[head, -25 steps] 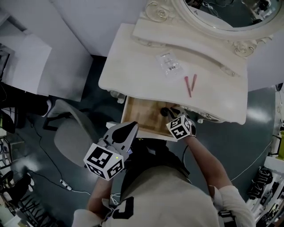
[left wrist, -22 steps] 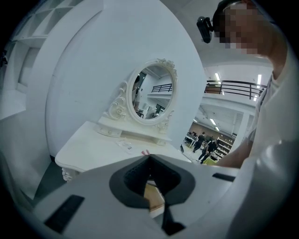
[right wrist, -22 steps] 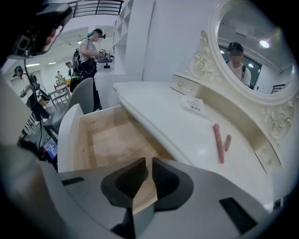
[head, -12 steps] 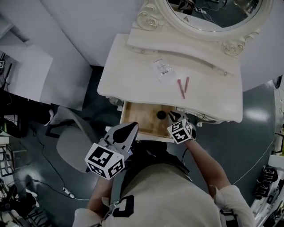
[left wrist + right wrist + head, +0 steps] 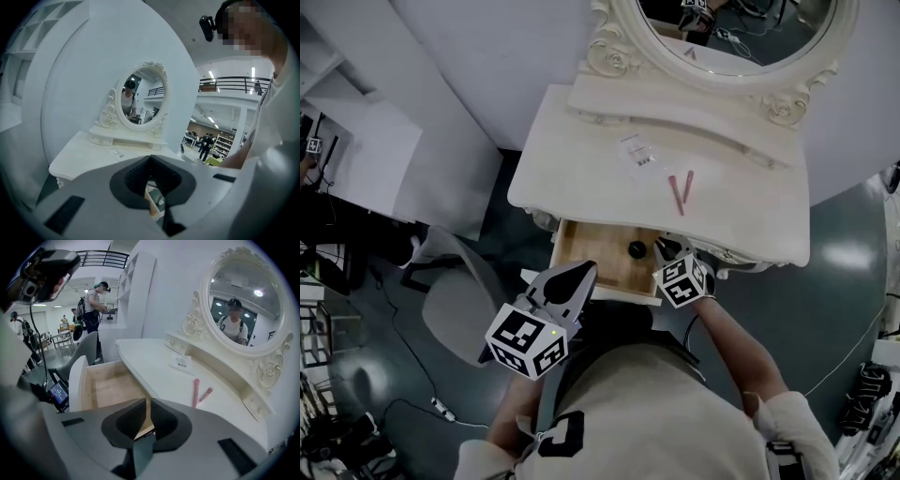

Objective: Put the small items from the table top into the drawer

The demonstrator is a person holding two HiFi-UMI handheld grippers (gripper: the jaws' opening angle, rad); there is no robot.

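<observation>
While both the left gripper (image 5: 579, 274) and the right gripper (image 5: 662, 247) hang closed and empty at the front of the open drawer (image 5: 586, 251), two pink sticks (image 5: 680, 190) and a clear packet (image 5: 639, 155) lie near each other on the tabletop (image 5: 572, 159). A dark round item (image 5: 636, 249) rests inside the drawer. The next pick-up likely suits the right gripper: open the jaws first, descend from above, straddle one stick across its width at mid-length, and bring the pads low before closing.
</observation>
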